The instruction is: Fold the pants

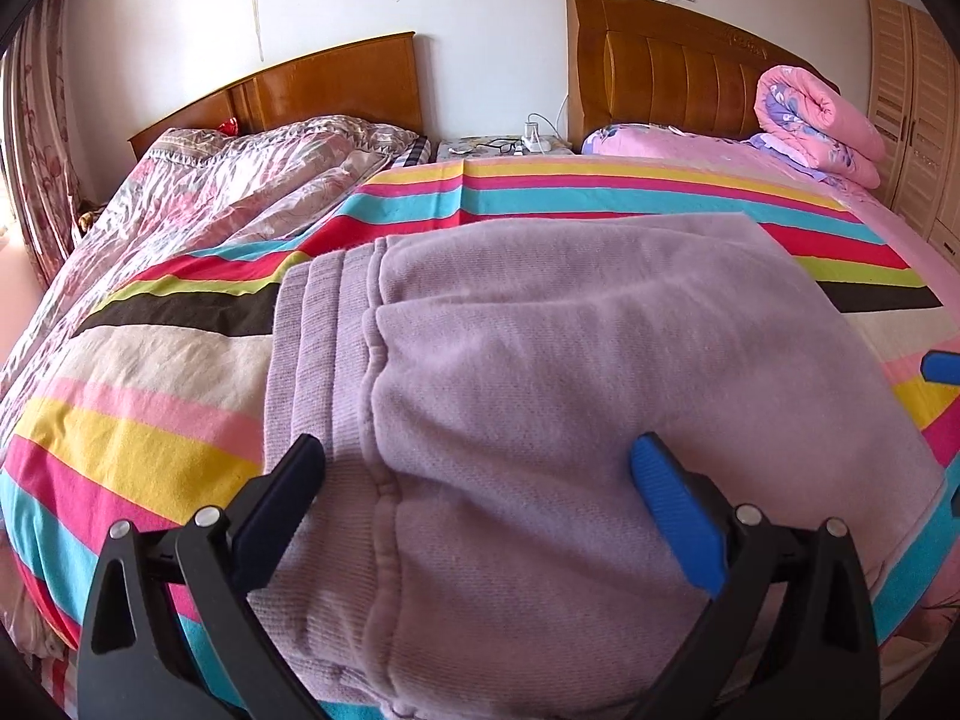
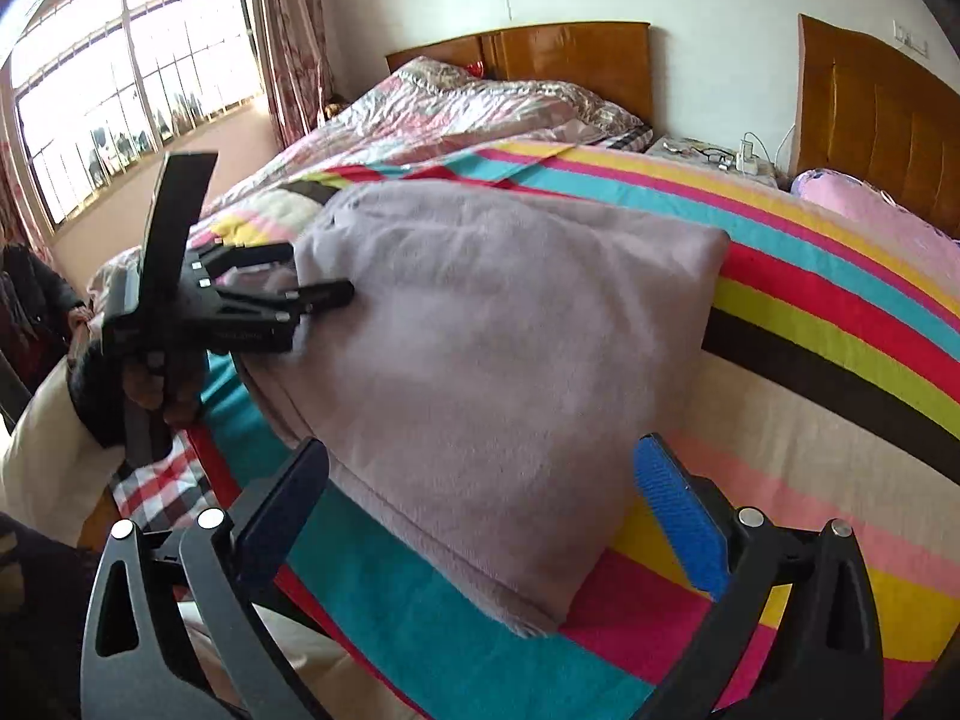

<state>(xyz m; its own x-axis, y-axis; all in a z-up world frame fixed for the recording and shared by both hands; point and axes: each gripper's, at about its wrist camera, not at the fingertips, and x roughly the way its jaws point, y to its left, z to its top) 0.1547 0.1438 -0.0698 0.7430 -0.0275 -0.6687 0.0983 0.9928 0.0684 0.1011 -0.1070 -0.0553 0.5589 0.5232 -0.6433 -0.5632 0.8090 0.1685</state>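
both claws wide, gripping nothing — left gripper (image 1: 477, 468) over the pants (image 1: 540, 360) waistband, right gripper (image 2: 480, 468) at their near corner — pinch both layers squarely.

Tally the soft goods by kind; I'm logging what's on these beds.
Folded lilac pants: 1
Striped bedsheet: 1
Floral quilt, spread out: 1
Pink quilt, rolled up: 1
Total: 4

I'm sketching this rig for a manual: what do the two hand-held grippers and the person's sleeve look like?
Each hand-held gripper, left and right, has black slotted arms with silver rivets, one black finger and one blue ribbed finger. The sleeve is cream with a dark cuff.
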